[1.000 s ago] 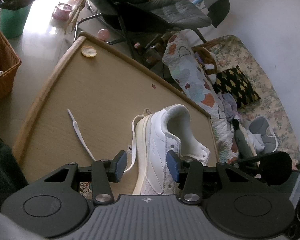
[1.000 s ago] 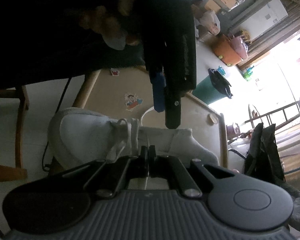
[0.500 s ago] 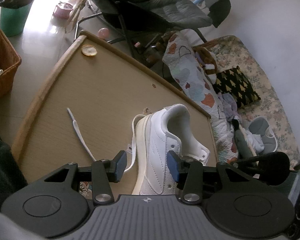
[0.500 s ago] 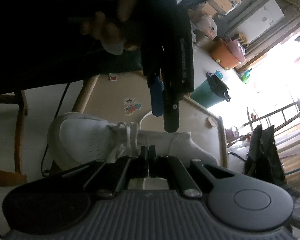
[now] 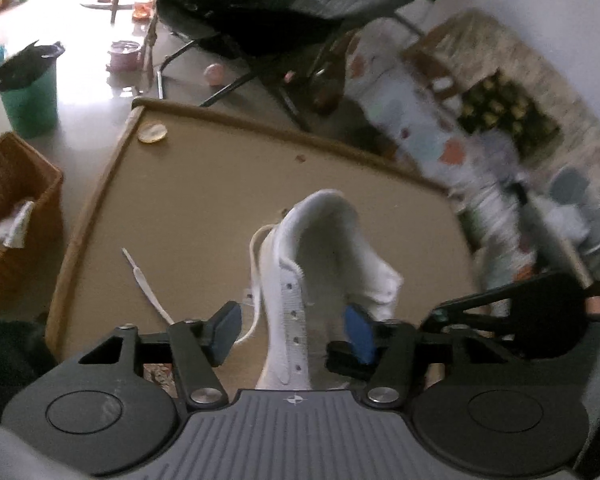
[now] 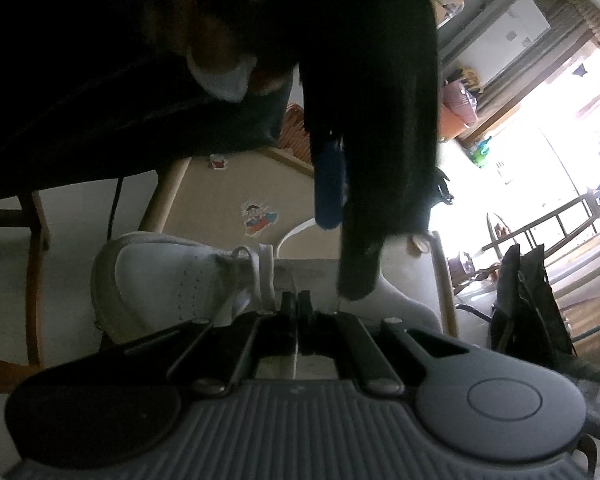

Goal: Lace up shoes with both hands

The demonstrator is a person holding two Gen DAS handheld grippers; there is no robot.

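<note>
On a tan wooden table, a white sneaker stood with its eyelet strip between the jaws of the left gripper, which were closing without yet pressing it. A loose white lace end lay beside the shoe. The right gripper was fully closed, seemingly pinching a lace strand over the shoe's tongue.

Bare table lies open left of and beyond the white sneaker; only a loose lace end and a small round disc interrupt it.
</note>
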